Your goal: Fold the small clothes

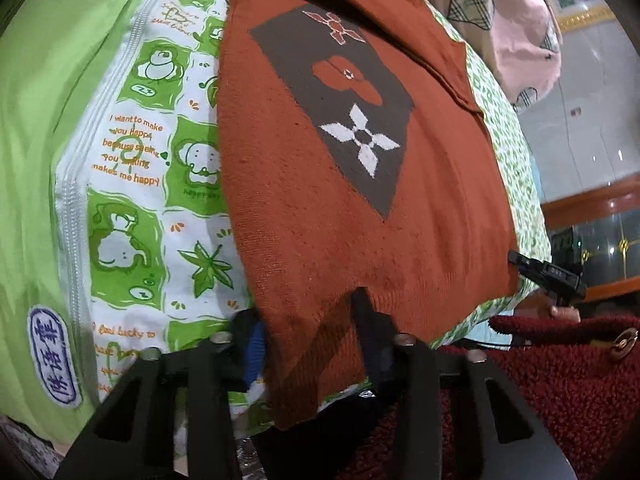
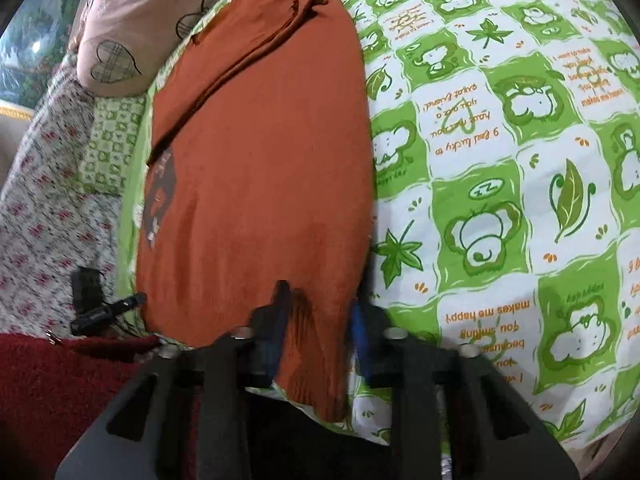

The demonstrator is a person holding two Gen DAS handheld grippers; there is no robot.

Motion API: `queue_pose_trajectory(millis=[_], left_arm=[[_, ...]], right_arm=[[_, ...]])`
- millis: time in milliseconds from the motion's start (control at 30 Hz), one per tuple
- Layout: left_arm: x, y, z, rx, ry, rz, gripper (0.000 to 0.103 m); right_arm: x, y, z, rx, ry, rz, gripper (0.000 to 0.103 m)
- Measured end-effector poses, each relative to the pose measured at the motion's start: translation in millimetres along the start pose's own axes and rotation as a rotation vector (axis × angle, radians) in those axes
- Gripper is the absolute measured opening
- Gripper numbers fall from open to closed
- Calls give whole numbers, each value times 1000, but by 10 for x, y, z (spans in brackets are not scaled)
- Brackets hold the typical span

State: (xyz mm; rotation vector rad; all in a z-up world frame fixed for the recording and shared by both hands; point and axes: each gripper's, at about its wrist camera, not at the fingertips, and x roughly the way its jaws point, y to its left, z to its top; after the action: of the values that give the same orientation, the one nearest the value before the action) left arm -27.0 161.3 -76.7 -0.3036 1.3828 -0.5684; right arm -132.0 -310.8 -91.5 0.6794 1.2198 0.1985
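Nearest the left camera, left tongs (image 1: 308, 320) open, black plastic fingers astride the ribbed hem of a sweater (image 1: 320, 220), one blue pad half hidden behind the cloth. Nearest the right camera, right tongs (image 2: 320, 300) drawn in on the hem's other corner, cloth bunched and creased between the fingers, gripping it as far as can be told. To one side, a coarse, loopy dark-red sleeve (image 1: 560, 380). Further out, the sweater itself: rust-orange fine knit, lightly pilled, spread flat on the bed, hem hanging slightly over the near edge, neck end farthest away. On its chest a brown diamond panel (image 1: 340, 112) with a white four-petal flower, an orange poppy shape and a small orange blossom; from the right camera only a sliver of that panel at the cloth's left edge. Underneath, a smooth cotton quilt (image 1: 132, 200) in white and green squares of cartoon animals, leaves and orange script, edged by a pale zip (image 1: 72, 208). Farthest back, a soft pink pillow (image 1: 512, 20) with plaid hearts.
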Motion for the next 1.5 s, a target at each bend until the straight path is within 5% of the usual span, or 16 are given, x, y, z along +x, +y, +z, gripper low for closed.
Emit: queue_pose_trajectory(millis=[33, 100, 333, 567, 833, 1067, 1267, 1500], left_arm=[[6, 34, -5, 3, 9, -10, 13], [7, 100, -12, -8, 15, -48, 8], [-56, 60, 50, 24, 29, -90, 5], [-427, -267, 424, 48, -72, -114, 5], [-839, -492, 1464, 106, -303, -128, 5], [-757, -527, 2426, 116, -431, -92, 5], [-523, -417, 3073, 80, -473, -58, 5], [-236, -141, 3506, 1, -457, 1, 5]], right_arm=[[17, 7, 2, 8, 8, -6, 7], [-1, 22, -33, 15, -9, -20, 7], [-202, 225, 1, 34, -60, -14, 6], [-439, 375, 348, 56, -182, 130, 6], [-526, 674, 1280, -18, -293, 226, 6], [-291, 639, 2209, -55, -352, 187, 6], [-45, 452, 2882, 5, -370, 171, 6], [273, 317, 3297, 38, -329, 145, 6]])
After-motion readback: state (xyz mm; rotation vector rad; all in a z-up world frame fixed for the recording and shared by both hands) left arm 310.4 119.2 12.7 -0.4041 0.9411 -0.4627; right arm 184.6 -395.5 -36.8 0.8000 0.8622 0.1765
